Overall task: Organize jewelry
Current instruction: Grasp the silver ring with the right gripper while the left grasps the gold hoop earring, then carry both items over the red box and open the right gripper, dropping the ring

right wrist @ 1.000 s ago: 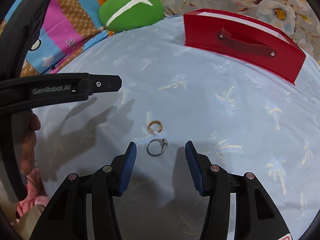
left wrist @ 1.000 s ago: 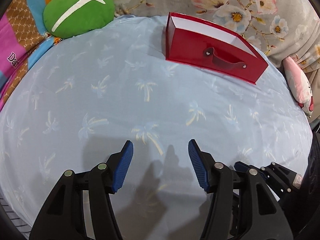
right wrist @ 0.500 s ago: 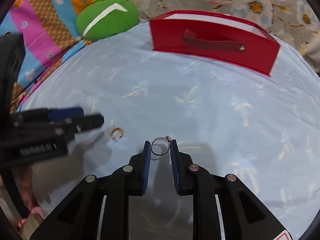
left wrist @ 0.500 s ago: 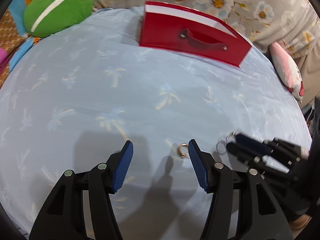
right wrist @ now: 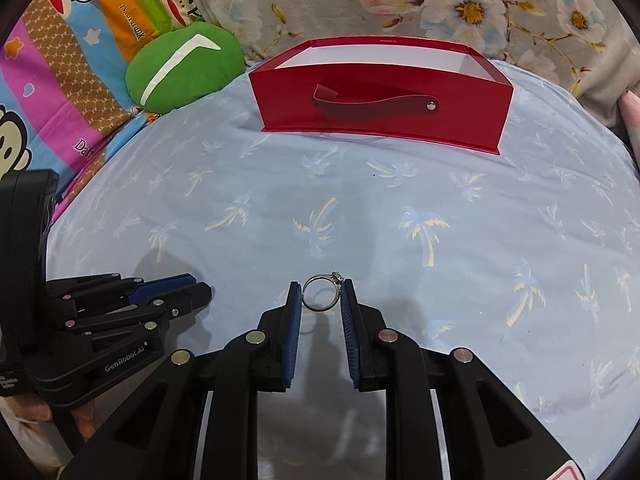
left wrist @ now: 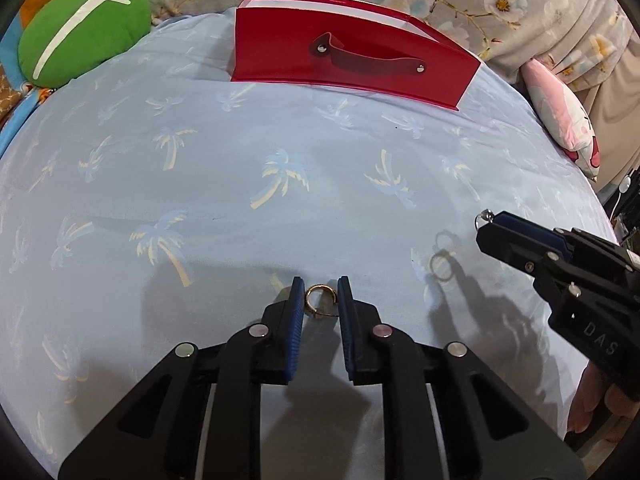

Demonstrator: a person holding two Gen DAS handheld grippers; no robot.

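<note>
With the silver ring (right wrist: 321, 294) clamped in your right gripper (right wrist: 320, 300), the red box (right wrist: 380, 92) lies at 12 o'clock, well apart. Your left gripper (left wrist: 319, 300) brackets the gold hoop (left wrist: 319, 300), jaws narrowed; contact cannot be confirmed.

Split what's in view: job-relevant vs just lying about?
Job:
silver ring, shut in the right gripper
gold hoop, shut in the left gripper
red box, open top

Lying about:
green cushion
pink plush
cartoon blanket
</note>
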